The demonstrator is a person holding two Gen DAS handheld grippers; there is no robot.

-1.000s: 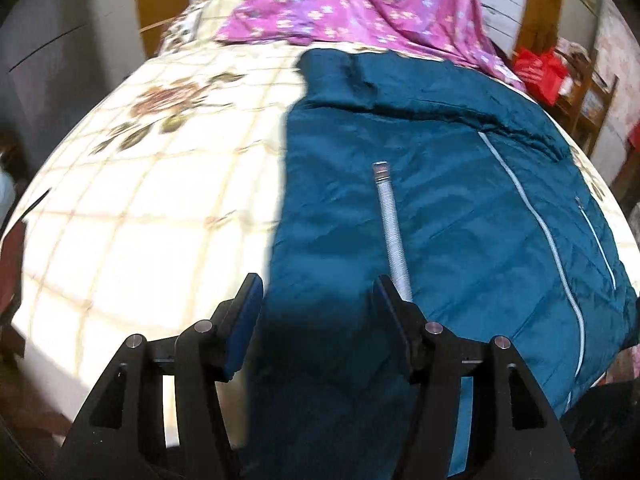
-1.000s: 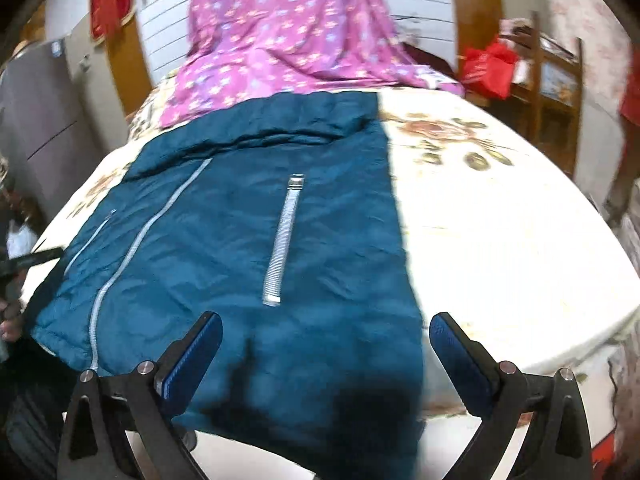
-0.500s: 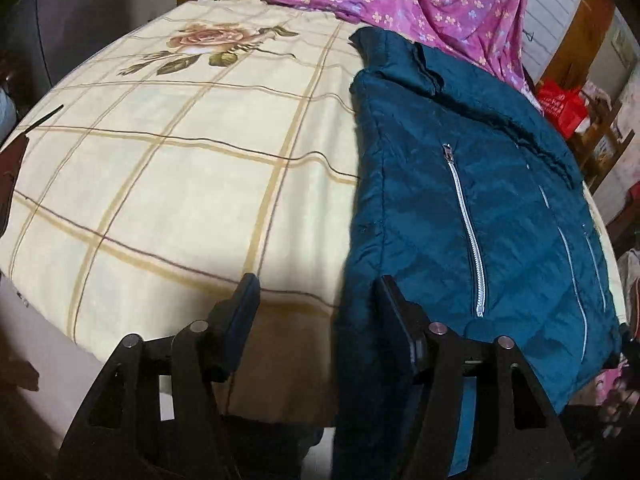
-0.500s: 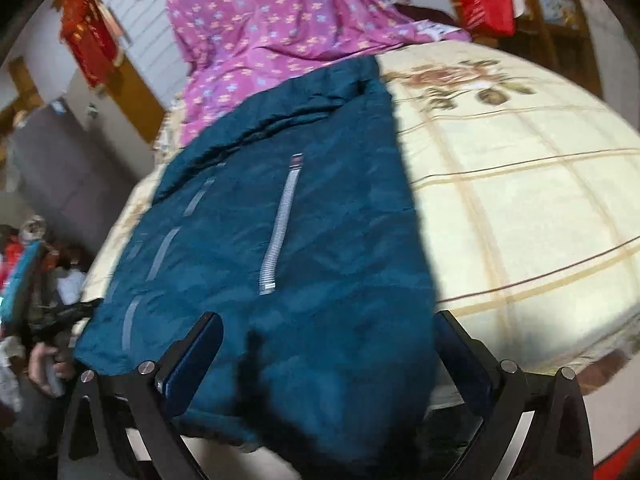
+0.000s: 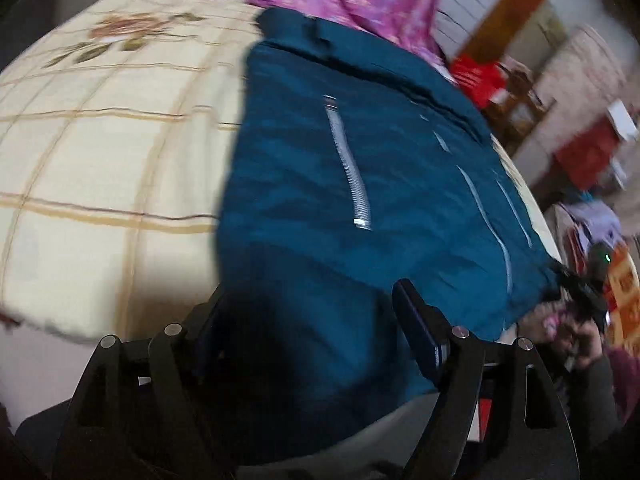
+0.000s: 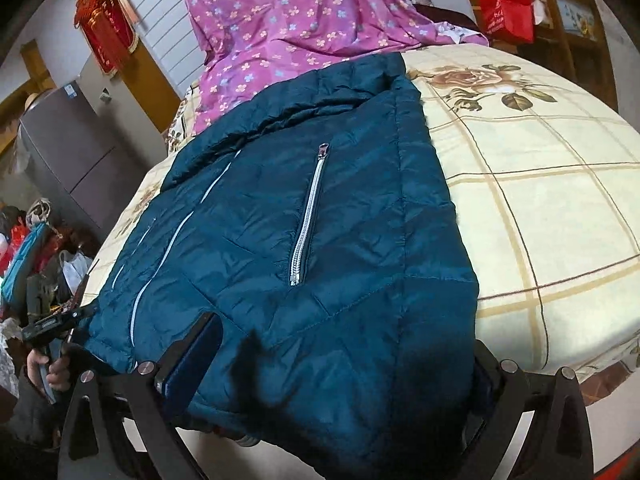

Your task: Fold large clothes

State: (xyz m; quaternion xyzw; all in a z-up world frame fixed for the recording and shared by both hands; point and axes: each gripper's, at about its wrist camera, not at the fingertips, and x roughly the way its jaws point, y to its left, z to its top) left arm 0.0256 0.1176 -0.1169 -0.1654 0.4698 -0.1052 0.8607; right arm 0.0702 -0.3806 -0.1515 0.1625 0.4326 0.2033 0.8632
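Observation:
A dark teal quilted jacket point(image 5: 360, 168) point(image 6: 320, 220) lies flat on the bed, collar far, hem hanging over the near edge. My left gripper point(image 5: 316, 332) sits at the hem's left part. Its jaws are opening, with the hem fabric lying loose between them. My right gripper point(image 6: 340, 368) stands wide open at the hem's right part, the cloth draped between its fingers point(image 6: 196, 356) and covering part of the right one. Each view shows the other gripper far off at the jacket's opposite bottom corner, in a person's hand point(image 5: 576, 332) point(image 6: 52, 368).
The bed has a cream checked cover with rose prints point(image 5: 100, 140) point(image 6: 540, 180). A pink flowered blanket point(image 6: 300, 20) lies behind the collar. Grey cabinet point(image 6: 68, 148) and piled bags stand beside the bed, and red bags and wooden shelves point(image 5: 520, 92) on the other side.
The left view swung from the jacket to the bed cover and back over the hem, and its jaws widened. The right gripper tipped down and closer, so the hem now lies between its fingers.

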